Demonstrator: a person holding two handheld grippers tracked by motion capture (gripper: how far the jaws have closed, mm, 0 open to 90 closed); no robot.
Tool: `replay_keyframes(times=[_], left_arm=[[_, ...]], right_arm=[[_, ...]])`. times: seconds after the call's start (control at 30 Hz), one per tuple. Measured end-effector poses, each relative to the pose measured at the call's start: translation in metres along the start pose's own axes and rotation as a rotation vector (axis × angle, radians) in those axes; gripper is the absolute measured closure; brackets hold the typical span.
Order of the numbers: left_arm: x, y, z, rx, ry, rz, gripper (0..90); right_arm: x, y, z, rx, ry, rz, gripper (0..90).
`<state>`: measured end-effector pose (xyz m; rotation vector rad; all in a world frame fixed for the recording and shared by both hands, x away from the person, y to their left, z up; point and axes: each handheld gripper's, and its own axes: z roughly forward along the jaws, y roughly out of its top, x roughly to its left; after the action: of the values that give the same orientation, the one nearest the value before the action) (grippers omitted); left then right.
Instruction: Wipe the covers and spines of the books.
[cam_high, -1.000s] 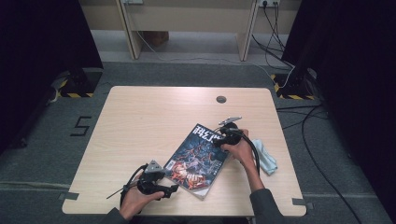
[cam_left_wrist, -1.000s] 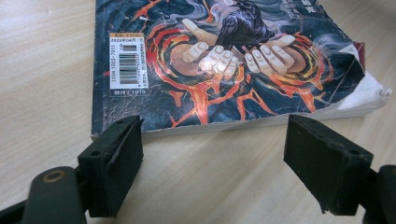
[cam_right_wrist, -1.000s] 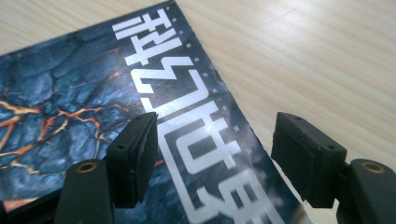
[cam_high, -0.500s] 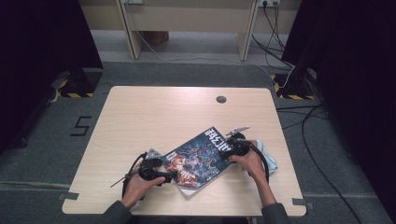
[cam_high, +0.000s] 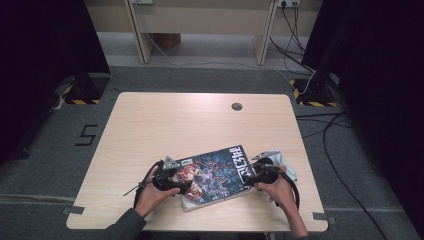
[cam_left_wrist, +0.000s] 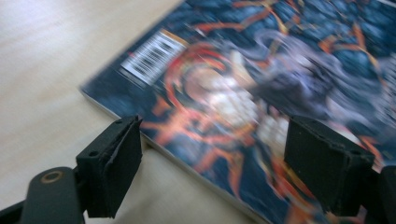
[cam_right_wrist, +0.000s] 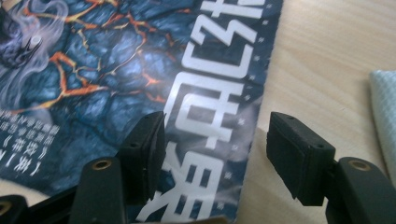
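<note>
Book (cam_high: 212, 174) with the dark blue and orange cover lies flat on the bench (cam_high: 175, 125), near the edge by me, a bit turned. I hold one gripper in each hand, and the book sits between them.

My left gripper (cam_high: 172, 181) is at the book's left end. In the left gripper view its two black jaws stand apart. One jaw is over the bare wood just beside the book's edge, and the other is over the cover. The corner with the white barcode (cam_left_wrist: 152, 57) is just past them. The pads do not pinch anything. The book (cam_left_wrist: 261, 93) looks blurry there.

My right gripper (cam_high: 252, 176) is at the book's right end, by the big white letters (cam_right_wrist: 215, 93). Its jaws have just been closing a little, but they are still apart. In the right gripper view one jaw hangs over the cover (cam_right_wrist: 116, 60) and the other over the wood just beside the book's edge. I cannot tell if that edge lies between the pads or under them. They do not squeeze it.

A pale blue cloth (cam_high: 286, 167) lies on the bench just beside my right hand (cam_high: 280, 189). A small dark round hole (cam_high: 236, 106) sits in the bench far from me, well apart from the book.
</note>
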<state>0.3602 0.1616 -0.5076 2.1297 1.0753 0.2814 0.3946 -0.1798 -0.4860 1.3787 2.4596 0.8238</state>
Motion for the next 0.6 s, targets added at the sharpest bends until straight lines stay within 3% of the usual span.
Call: replay_keyframes(times=[0.07,0.2,0.37,0.6], left_arm=[[-0.007,-0.004,-0.005,0.010,-0.018,0.018,18.3],[-0.016,-0.009,-0.009,0.007,-0.013,0.053,20.2],[-0.016,-0.009,-0.007,0.011,-0.002,0.076,18.5],[-0.012,-0.009,-0.006,0.009,0.007,0.084,16.5]], right_arm=[[-0.001,0.002,0.000,-0.025,-0.008,0.008,37.4],[-0.003,0.007,0.003,-0.050,0.016,0.015,36.4],[0.001,0.008,0.012,-0.019,0.018,0.001,35.5],[0.007,0.003,0.008,-0.016,-0.003,-0.013,34.7]])
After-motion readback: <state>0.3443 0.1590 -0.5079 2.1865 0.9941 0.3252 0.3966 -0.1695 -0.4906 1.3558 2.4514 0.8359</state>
